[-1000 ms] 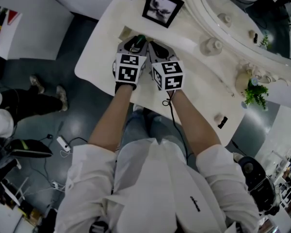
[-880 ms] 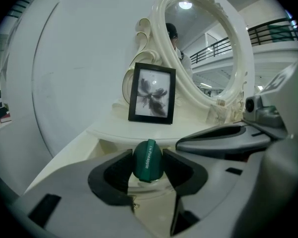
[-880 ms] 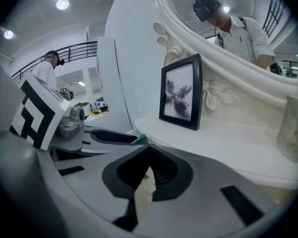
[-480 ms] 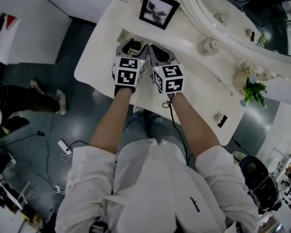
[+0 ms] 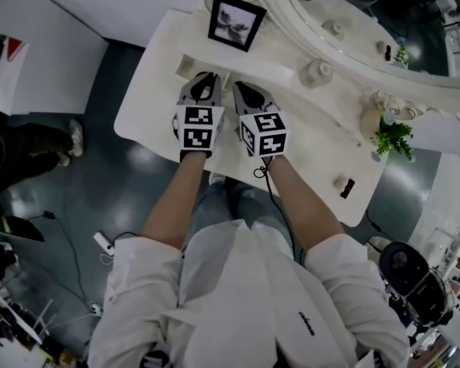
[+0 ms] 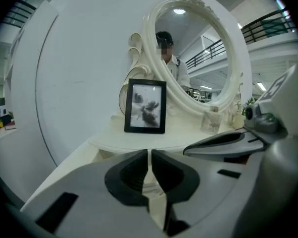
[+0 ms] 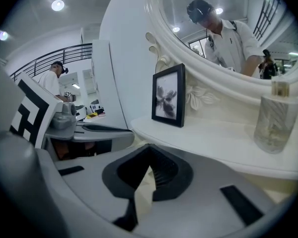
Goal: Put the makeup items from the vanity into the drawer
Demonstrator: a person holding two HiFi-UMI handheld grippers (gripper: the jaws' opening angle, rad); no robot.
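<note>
My left hand-held gripper (image 6: 149, 152) is closing on nothing. My right hand-held gripper (image 7: 150, 152) is pressed together and empty. The bottle (image 7: 277, 118) stands ahead-right of it on the surface (image 7: 228, 139), so I should spread the jaws before I reach.

You've got a black picture frame (image 5: 236, 21) standing upright just ahead of your right claw (image 5: 242, 90), slightly to its left, beside the edge of the oval mirror (image 5: 368, 21). A green plant (image 5: 392, 138) sits well off to the claw's right. On the dark floor behind and left of the claw are a white power strip (image 5: 102, 242) with cables and somebody's shoe (image 5: 76, 135).
</note>
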